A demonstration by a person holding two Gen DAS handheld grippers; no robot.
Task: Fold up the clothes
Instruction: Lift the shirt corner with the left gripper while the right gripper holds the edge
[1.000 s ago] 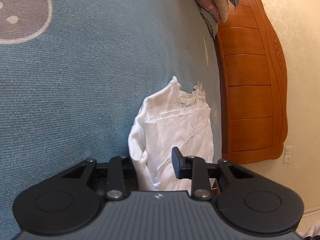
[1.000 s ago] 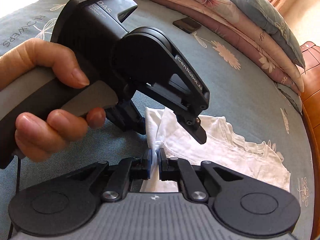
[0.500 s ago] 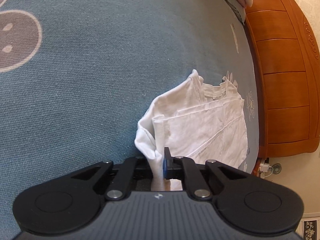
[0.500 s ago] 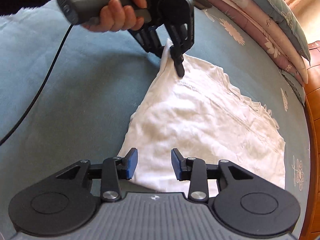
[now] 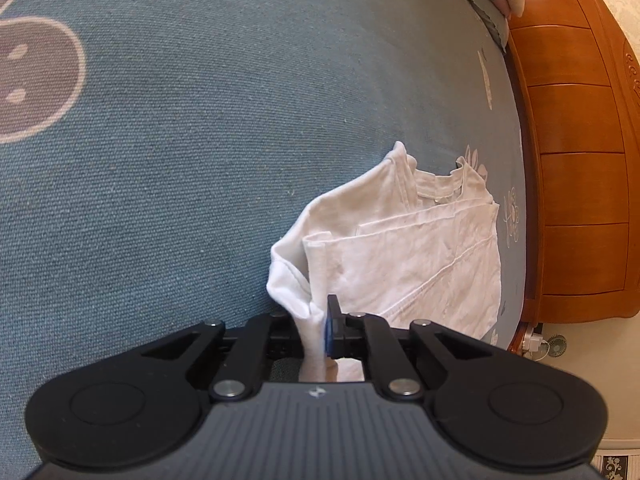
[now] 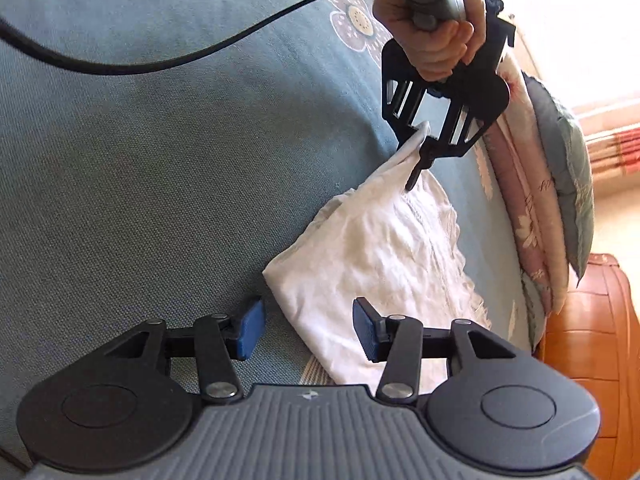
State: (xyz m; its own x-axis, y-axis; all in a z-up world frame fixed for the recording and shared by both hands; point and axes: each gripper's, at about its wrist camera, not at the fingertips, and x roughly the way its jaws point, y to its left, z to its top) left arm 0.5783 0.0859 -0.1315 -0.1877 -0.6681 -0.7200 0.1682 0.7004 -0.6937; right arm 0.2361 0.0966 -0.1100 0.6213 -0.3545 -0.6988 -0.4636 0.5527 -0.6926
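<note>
On the bed [image 6: 120,168], my left claw [image 5: 320,328] pinches the shirt [image 6: 380,248]; my opening right claw [image 6: 308,330] should straddle its near corner squarely.

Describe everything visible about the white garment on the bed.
The white cotton-looking garment lies partly folded and wrinkled on the teal woven bedspread, its ribbed neckline toward the wooden headboard. One bunched corner is lifted and pinched in the shut left gripper. The right gripper, jaws opening, hovers at its near corner without clamping it.
</note>
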